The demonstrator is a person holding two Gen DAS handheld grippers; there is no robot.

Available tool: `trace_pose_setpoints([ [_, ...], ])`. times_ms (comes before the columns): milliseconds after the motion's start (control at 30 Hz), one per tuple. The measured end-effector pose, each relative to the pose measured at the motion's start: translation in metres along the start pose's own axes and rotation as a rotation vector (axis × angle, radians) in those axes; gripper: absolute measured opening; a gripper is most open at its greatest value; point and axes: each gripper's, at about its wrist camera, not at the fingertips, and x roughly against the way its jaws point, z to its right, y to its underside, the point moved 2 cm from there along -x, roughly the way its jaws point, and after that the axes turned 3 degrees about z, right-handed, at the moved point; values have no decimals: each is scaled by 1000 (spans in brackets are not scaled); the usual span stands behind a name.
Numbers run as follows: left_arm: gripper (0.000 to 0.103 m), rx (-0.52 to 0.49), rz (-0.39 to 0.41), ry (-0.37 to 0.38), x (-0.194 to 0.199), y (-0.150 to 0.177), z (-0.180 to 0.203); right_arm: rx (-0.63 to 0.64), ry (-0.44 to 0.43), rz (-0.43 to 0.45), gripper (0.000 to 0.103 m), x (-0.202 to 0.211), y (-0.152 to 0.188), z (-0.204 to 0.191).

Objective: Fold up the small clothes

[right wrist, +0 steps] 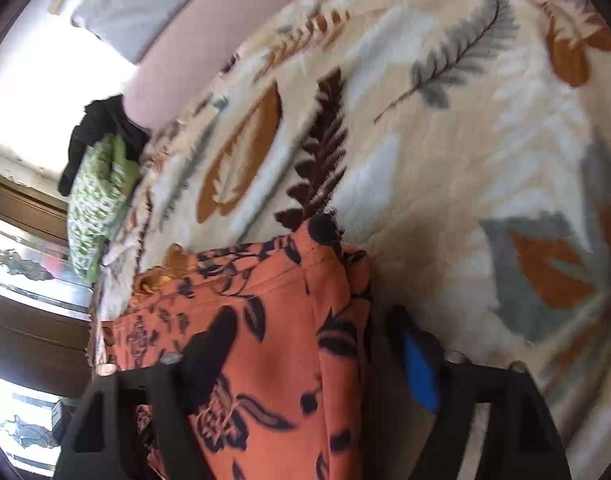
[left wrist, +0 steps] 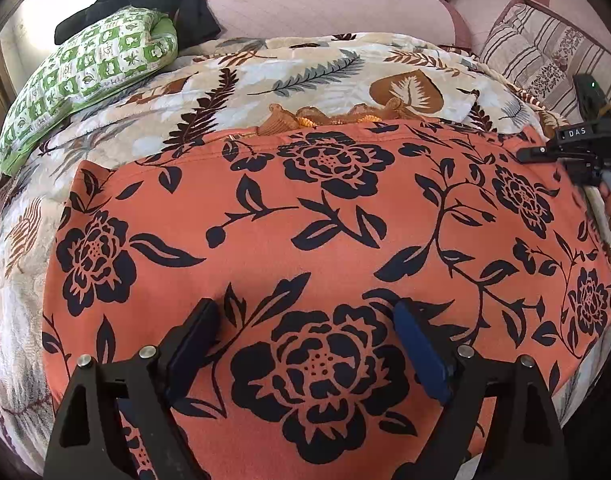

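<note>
My left tool (left wrist: 305, 344) hangs wide open over the orange floral garment (left wrist: 325, 220) on the bed; the right tool (right wrist: 309, 360) straddles its edge, gripping nothing I can see – a careless close could bunch it.

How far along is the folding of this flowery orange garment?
Early on. Done: the orange garment lies spread flat on the leafy blanket. In hand: nothing is gripped; the left fingers hover open over its near edge, and the right fingers are open at a corner. Left: the folds themselves, none clearly visible.
</note>
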Motion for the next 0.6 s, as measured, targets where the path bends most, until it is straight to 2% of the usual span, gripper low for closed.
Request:
trace_pose_setpoints([
  [33,91,1,1,5,0,0,-1,14,-4,18,12,5,-1,-7],
  [100,93,3,5,9,-2,0,-2,44,34,84,12,17,0,-15],
  [167,93,1,6,3,-3,0,-1,30,99,29,14,-3,5,-6],
  [200,93,1,3,5,-2,-1,-1,6,91,31,18,-8,8,-1],
  [267,93,1,-5,24,1,-2,-4,-78,34,79,35,3,8,5],
  [300,93,10,-3,36,4,-2,-7,-93,58,89,47,9,10,5],
  [333,93,31,5,48,11,-2,-12,-82,100,108,75,18,11,1],
  [400,93,79,50,76,31,0,-24,-29,155,189,77,45,18,-14],
  [467,93,113,92,82,54,8,-41,9,126,263,77,76,29,-32],
  [533,93,164,127,77,78,21,-67,22,29,311,78,99,51,-55],
  [600,93,254,130,97,95,40,-99,50,-103,260,79,103,73,-77],
])
